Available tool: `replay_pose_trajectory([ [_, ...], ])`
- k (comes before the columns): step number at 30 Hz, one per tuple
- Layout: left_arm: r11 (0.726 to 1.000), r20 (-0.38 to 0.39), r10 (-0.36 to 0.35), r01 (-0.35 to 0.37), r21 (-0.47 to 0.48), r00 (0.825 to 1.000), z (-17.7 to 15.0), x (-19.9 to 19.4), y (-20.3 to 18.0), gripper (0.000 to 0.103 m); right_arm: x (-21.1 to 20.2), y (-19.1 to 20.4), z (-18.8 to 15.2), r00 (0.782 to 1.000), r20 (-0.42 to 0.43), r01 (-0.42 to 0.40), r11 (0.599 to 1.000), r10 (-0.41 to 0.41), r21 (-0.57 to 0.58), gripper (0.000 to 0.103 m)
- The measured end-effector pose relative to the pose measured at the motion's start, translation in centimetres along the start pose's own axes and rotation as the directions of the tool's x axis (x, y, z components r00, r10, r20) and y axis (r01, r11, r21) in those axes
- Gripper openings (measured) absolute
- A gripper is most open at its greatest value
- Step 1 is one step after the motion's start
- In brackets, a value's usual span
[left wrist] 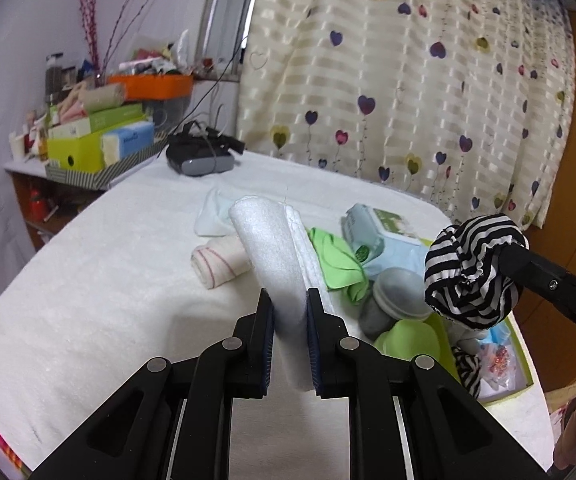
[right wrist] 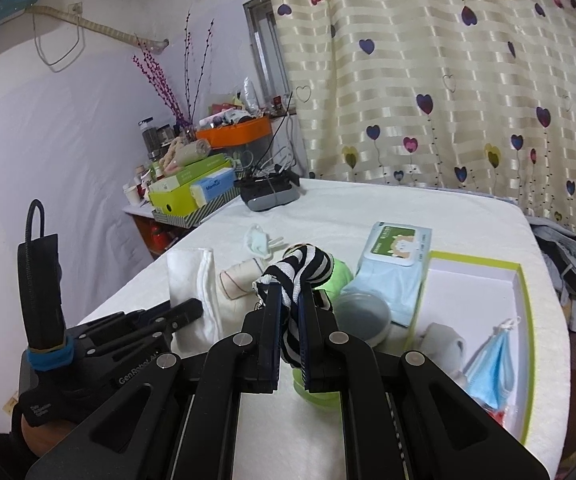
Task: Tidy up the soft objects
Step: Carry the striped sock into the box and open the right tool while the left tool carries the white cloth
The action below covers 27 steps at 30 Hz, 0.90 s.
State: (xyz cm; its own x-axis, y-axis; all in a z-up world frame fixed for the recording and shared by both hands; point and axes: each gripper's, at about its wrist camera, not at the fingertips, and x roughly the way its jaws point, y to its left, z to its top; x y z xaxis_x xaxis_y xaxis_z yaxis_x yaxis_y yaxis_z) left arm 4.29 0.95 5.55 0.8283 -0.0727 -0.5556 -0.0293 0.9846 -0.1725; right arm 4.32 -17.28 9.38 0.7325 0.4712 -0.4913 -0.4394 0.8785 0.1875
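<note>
both tools loaded, box waiting on the right

so this is looking like the middle of the sorting job. the left tool (left wrist: 290, 304) is clamping a folded white towel (left wrist: 266, 248), holding it up off the counter (left wrist: 100, 280), which is covered in a white terry cloth. the right tool (right wrist: 289, 300) is pinching a black-and-white striped sock (right wrist: 301, 270) between its pads, and in the left view that sock is hanging above the green-rimmed box (right wrist: 525, 320) at the right end of the counter.

the box is already holding a blue face mask (right wrist: 487, 368), a grey bundle (right wrist: 441, 342) and, in the left view, another striped piece (left wrist: 467, 366). my guess is the striped sock is going in next, so the right tool needs to be coming down over a bare patch of the box before letting go, without dragging the mask out. the towel probably follows.

waiting outside the box: a rolled cloth with pink stripes (left wrist: 218, 262), a green cloth (left wrist: 337, 262), a white mask (right wrist: 258, 240), a wipes pack (right wrist: 397, 250), a round grey tin (right wrist: 361, 314).

readable text: "genrobot" on the left tool's body in the right view. the wipes label and the blue tissue pack (right wrist: 216, 188) lettering are too blurry for me to be reading.
</note>
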Motion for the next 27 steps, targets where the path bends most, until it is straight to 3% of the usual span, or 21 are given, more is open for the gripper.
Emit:
replay_pose_trajectory([
  [16, 0.991, 0.025, -0.107, 0.105, 0.081, 0.994, 0.1, -1.8, -4.7, 0.014, -3.1, -2.5, -0.5, 0.997, 0.037, 0.063, 0.997, -0.064, 0.037, 0.008],
  [27, 0.977, -0.001, -0.168, 0.167, 0.134, 0.986, -0.1, -1.4, -8.3, 0.014, -4.3, -4.8, -0.9, 0.994, 0.044, 0.092, 0.993, -0.096, 0.080, 0.008],
])
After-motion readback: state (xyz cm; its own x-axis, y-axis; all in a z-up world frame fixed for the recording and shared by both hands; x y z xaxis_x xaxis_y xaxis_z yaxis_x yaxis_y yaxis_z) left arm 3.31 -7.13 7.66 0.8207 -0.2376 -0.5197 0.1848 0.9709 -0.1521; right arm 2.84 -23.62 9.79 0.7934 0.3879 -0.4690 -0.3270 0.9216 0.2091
